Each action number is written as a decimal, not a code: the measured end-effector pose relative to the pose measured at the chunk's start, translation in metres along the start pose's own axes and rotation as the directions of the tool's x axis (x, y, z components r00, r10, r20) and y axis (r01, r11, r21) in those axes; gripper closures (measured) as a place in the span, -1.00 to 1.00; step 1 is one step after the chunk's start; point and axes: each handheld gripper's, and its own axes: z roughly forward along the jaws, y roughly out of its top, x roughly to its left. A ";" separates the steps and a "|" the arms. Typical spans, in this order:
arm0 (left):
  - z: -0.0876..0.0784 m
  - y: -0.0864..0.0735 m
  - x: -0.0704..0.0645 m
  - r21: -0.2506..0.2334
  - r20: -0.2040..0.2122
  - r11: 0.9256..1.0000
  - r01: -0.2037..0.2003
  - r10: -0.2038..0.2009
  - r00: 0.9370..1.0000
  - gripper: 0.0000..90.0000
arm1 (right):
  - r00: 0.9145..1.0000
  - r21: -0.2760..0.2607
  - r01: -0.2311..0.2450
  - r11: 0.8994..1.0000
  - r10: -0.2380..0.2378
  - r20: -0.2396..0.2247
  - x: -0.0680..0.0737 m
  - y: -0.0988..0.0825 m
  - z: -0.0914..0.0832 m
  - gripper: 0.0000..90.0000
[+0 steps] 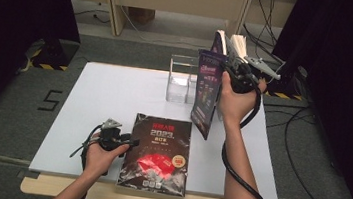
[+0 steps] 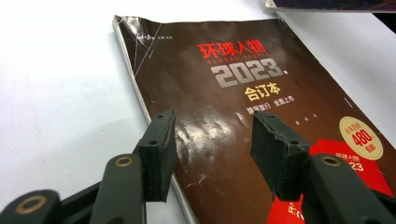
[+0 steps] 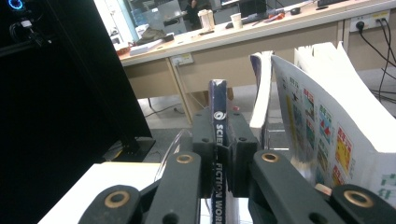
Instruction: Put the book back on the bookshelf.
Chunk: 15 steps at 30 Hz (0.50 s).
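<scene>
Right at the near edge of the white table lies the dark 2023 magazine, flat on its back, and my left gripper rests at its left edge with its jaws spread apart, holding nothing. Up high on the right side, my right gripper squeezes the spine of a blue science fiction magazine, which hangs open in the air just beside the clear plastic box.
</scene>
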 end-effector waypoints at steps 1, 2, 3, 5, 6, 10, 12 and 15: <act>0.000 0.000 0.000 0.000 0.000 1.000 0.001 -0.001 1.000 0.11 | 1.000 -0.002 0.001 1.000 -0.001 -0.001 0.000 0.000 0.001 0.88; 0.000 0.000 0.000 0.000 -0.001 1.000 0.002 -0.002 1.000 0.11 | 1.000 -0.004 -0.002 1.000 0.002 0.000 0.000 0.001 0.001 0.88; 0.000 0.000 0.001 -0.002 -0.001 1.000 0.003 -0.003 1.000 0.10 | 1.000 -0.007 -0.004 1.000 0.004 0.000 0.000 0.001 0.001 0.88; 0.000 0.000 0.001 -0.002 -0.002 1.000 0.003 -0.003 1.000 0.11 | 1.000 -0.006 -0.003 1.000 0.003 0.001 0.000 0.002 0.002 0.88; 0.000 0.000 0.001 -0.002 -0.001 1.000 0.002 -0.002 1.000 0.11 | 1.000 -0.003 -0.004 1.000 0.004 0.003 0.000 0.003 0.002 0.88; 0.000 0.000 0.000 0.002 -0.001 1.000 -0.001 0.001 1.000 0.10 | 1.000 -0.009 0.000 1.000 0.000 0.002 0.001 0.004 0.004 0.88; 0.001 -0.001 0.000 -0.002 0.000 1.000 0.000 0.000 1.000 0.11 | 1.000 -0.012 -0.004 1.000 0.004 -0.002 0.002 0.004 0.006 0.88; 0.001 0.000 0.001 -0.003 0.000 1.000 0.000 0.000 1.000 0.11 | 1.000 -0.011 -0.002 1.000 0.002 0.000 0.002 0.004 0.007 0.88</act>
